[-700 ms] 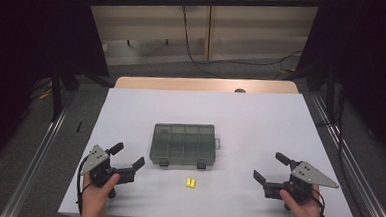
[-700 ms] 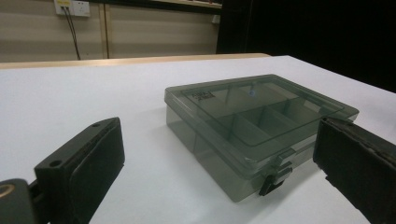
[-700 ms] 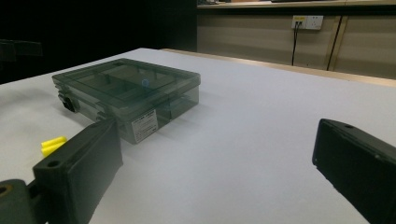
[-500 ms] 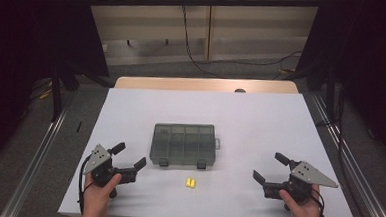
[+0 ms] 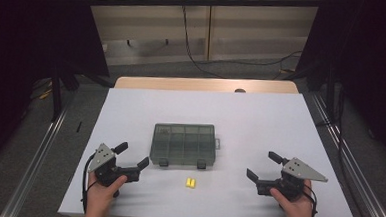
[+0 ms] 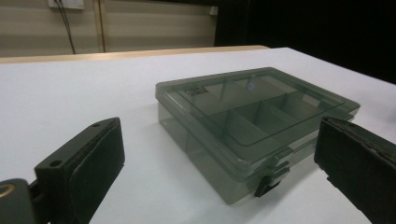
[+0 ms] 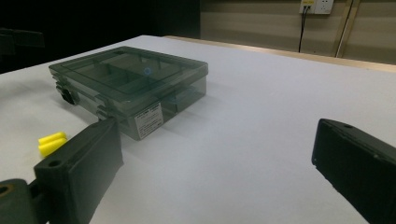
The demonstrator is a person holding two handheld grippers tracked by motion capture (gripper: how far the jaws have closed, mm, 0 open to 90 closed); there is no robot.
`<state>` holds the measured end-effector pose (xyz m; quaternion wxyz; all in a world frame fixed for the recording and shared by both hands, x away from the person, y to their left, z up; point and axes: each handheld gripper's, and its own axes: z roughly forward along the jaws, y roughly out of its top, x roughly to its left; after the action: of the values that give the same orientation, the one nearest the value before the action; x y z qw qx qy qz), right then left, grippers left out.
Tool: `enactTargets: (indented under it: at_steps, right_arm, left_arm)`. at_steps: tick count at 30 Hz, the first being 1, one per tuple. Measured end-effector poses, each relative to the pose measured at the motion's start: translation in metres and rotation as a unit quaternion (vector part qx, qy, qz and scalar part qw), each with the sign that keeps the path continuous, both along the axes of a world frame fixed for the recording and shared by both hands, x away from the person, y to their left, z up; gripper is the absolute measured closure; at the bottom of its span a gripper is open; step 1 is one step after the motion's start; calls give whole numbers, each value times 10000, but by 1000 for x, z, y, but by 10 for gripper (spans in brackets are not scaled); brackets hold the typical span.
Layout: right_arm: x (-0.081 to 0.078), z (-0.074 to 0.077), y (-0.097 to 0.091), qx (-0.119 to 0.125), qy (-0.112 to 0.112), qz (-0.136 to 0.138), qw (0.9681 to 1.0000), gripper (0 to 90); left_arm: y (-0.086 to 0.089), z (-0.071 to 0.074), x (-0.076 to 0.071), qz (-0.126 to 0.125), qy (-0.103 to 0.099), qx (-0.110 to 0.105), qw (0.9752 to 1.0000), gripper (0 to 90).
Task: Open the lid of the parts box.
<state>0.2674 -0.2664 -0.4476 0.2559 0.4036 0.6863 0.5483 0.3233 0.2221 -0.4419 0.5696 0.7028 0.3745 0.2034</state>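
You are looking at a white table (image 5: 260, 122) bearing a closed grey compartment box (image 5: 183, 142) and two yellow earplugs (image 5: 190, 182) lying just before it.

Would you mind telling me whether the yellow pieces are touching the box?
Apart. In the high view, bare white table separates the yellow pieces from the front edge of the box.

Table (image 5: 260, 117) mostly bare, lots of room far side & both flanks. Only blockers: closed box (image 5: 183, 142) mid-table and yellow bits (image 5: 190, 182) just in front of it, w/ a thin gap betw. them. Both edges near the person wide open.
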Motion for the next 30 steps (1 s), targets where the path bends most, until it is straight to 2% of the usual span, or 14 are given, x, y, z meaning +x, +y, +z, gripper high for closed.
enactTargets:
  at_steps: [1,4,7,10,12,18,26,30]
  right_arm:
    - [1,0,1,-22,7,13,10000,16]
    - [3,1,4,-63,4,26,10000,18]
    - [8,0,6,-144,-34,30,9999,33]
    - [11,0,10,-191,10,99,9998,35]
    - [13,1,14,-139,57,168,9997,35]
    - [18,1,29,-305,90,415,9986,38]
    - [23,2,36,-254,178,479,9984,52]
    - [25,2,41,-330,180,558,9977,53]
  left_arm:
    - [0,0,0,-26,20,-35,10000,17]
    - [0,0,0,-63,66,52,9999,18]
    - [0,0,0,-40,210,-96,9997,20]
    - [0,0,1,-24,195,-64,9998,20]
    - [0,-1,2,-7,193,-24,9998,20]
    - [-1,-2,5,-47,211,13,9998,21]
    - [-1,-3,6,-47,236,50,9997,24]
    - [-3,-3,7,-84,256,84,9996,28]
